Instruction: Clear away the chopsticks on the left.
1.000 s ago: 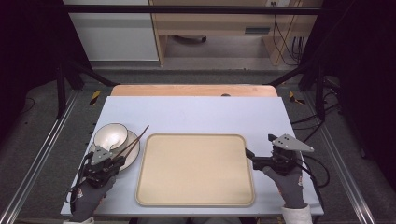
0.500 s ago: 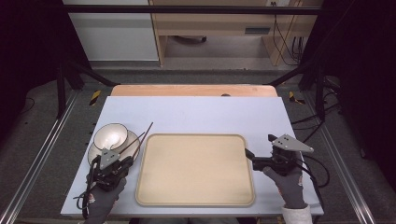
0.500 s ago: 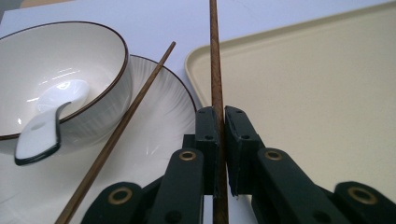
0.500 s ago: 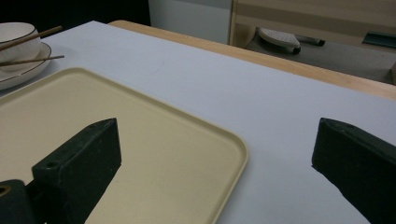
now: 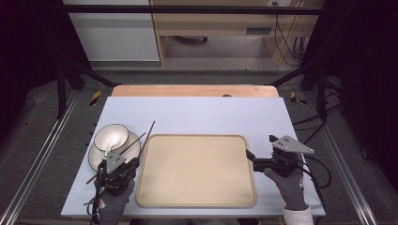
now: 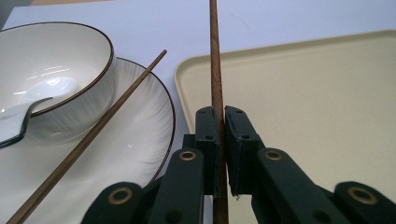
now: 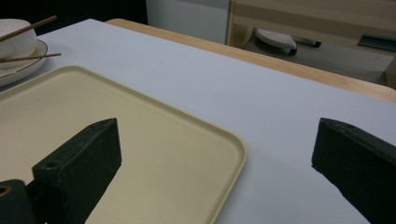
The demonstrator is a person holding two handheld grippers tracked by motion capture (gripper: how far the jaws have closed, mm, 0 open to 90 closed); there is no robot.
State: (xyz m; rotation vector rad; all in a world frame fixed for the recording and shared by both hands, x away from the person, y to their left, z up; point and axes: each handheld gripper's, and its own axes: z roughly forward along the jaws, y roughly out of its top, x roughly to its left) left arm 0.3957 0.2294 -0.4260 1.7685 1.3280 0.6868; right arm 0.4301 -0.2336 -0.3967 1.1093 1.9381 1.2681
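Note:
My left gripper [image 6: 220, 126] is shut on a thin brown chopstick [image 6: 215, 56]; the stick runs up between the jaws toward the far side. From above, the left gripper [image 5: 133, 164] sits between the plate and the tray's left edge, and its chopstick [image 5: 148, 133] points far-right. A second chopstick [image 6: 93, 135] lies slanted across the white plate [image 6: 135, 140]. A white bowl [image 6: 56, 60] with a dark rim stands on that plate, with a white spoon [image 6: 18, 121] inside. My right gripper [image 7: 219, 154] is open, its jaws wide apart over the beige tray's [image 7: 140, 140] far-right corner, touching nothing.
The beige tray [image 5: 197, 171] lies bare in the middle of the pale blue table top [image 5: 211, 117]. A wooden strip [image 5: 195, 90] borders the far edge. The right gripper [image 5: 259, 146] rests by the tray's right side. Black frame posts stand at both sides.
My left gripper has moved right, off the plate toward the tray's left edge, carrying its chopstick along. The right gripper has stayed still.

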